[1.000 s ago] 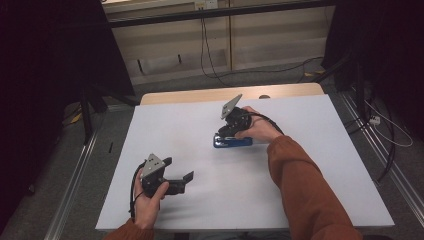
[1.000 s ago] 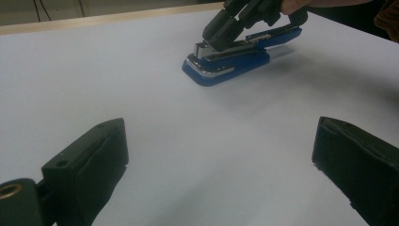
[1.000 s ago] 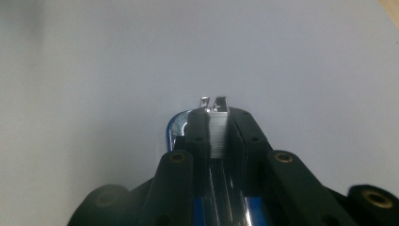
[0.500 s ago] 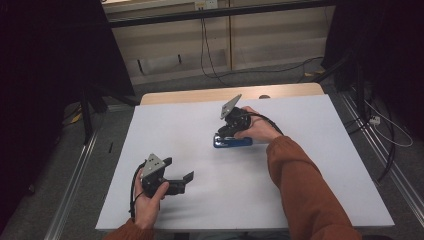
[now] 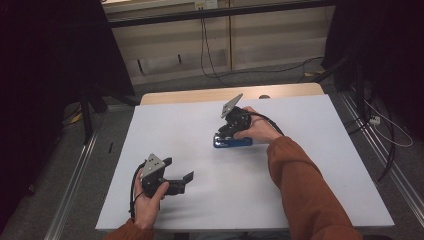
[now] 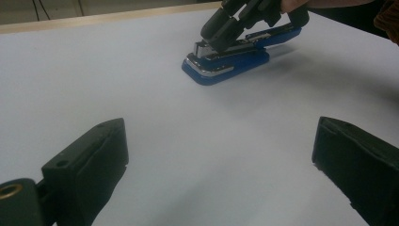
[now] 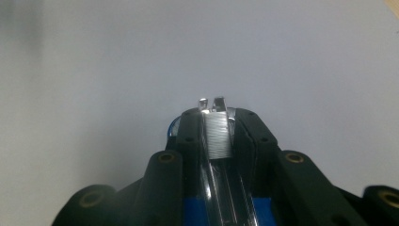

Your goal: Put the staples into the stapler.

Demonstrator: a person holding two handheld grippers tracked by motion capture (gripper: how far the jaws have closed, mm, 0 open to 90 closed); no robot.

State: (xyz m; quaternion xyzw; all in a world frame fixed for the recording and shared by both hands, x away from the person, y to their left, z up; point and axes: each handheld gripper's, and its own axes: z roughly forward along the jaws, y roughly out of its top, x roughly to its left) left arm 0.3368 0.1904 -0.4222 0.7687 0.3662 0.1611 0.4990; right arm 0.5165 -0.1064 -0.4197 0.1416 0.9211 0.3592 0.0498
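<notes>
A blue stapler (image 5: 232, 142) lies on the white table (image 5: 310, 170), right of the middle. Its top is lifted and the staple strip (image 7: 216, 136) shows. My right gripper (image 5: 223, 134) comes down on its front end, one jaw on each side of the metal magazine, and the pads still lie against it. These jaws have just been opening a little, with the stapler between them. In the left gripper view the stapler (image 6: 226, 63) sits ahead with the right gripper (image 6: 212, 40) on it. My left gripper (image 5: 179, 169) rests low at the near left, open and holding nothing.
A wooden strip (image 5: 200, 96) runs along the table's far edge. Metal rails (image 5: 75, 185) flank the table on both sides, and cables (image 5: 385, 130) lie on the floor to the right. The sleeve of the right arm (image 5: 305, 190) crosses the table's near right part.
</notes>
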